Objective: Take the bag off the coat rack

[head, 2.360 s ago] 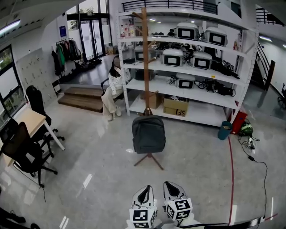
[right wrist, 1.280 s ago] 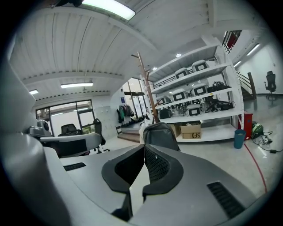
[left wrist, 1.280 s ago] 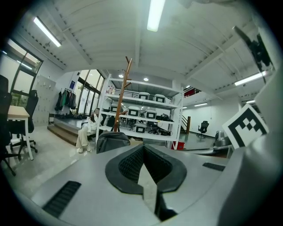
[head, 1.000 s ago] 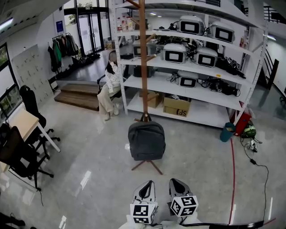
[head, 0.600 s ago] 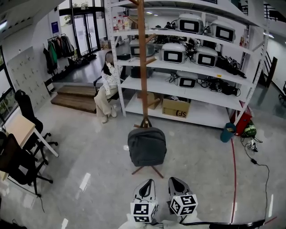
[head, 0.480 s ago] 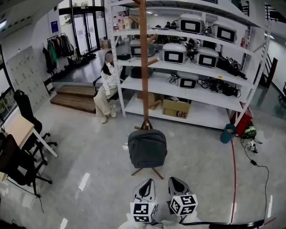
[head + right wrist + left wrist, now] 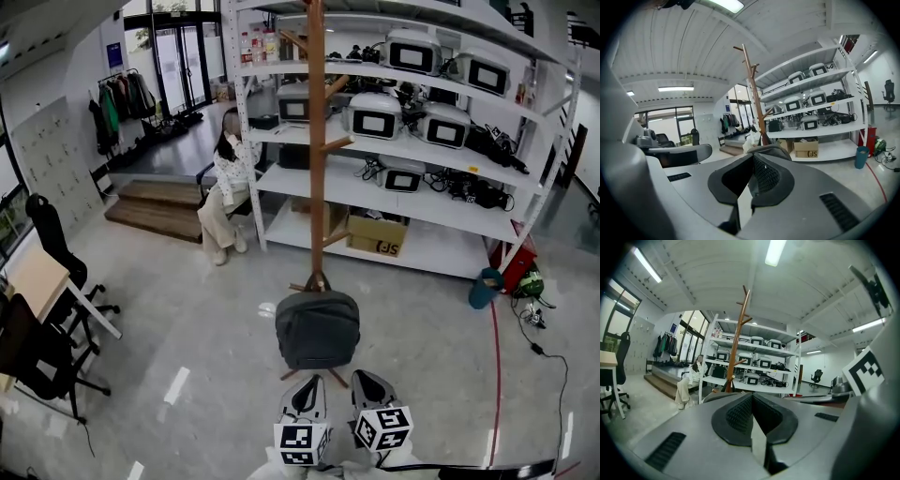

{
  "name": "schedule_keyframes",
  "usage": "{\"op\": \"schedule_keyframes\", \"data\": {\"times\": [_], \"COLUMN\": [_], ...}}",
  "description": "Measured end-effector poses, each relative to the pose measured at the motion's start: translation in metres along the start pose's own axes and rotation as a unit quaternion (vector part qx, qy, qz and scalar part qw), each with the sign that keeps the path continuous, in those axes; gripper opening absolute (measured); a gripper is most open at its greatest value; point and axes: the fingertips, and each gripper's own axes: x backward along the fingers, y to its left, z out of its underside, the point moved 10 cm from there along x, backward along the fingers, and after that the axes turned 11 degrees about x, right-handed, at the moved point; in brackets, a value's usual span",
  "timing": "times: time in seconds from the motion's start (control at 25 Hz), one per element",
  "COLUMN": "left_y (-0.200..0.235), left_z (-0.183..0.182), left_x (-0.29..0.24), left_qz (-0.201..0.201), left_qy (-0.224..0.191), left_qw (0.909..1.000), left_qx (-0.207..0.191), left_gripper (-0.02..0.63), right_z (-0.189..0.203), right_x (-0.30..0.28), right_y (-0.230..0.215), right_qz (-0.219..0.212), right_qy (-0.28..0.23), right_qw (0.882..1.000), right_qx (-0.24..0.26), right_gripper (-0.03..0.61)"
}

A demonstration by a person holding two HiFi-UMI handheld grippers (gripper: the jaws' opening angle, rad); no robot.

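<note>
Noted bag (image 7: pixel 317 328) hung low on rack (image 7: pixel 317 141); found left claw (image 7: pixel 307 394) and right claw (image 7: pixel 366 386) both clenched, empty, just short of bag; risk judged: rack toppled if bag tugged outward, not lifted clear of peg.

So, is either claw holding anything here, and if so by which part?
Nothing is held. The left claw and right claw are both shut and empty, short of the bag, which hangs on the coat rack.
</note>
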Motion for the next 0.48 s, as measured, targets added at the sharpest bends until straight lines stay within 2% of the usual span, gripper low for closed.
{"op": "schedule_keyframes", "data": {"times": [0.48], "left_y": [0.038], "left_z": [-0.021], "left_x": [-0.057], "left_qz": [0.014], "left_qy": [0.004], "left_qw": [0.9999], "left_qx": [-0.008], "left_gripper": [-0.015], "right_z": [-0.012], "right_x": [-0.066], "right_y": [-0.009], "right_qz": [0.013], "right_qy": [-0.001], "right_qw": [1.000], "right_qx": [0.002], "right_gripper": [0.012]}}
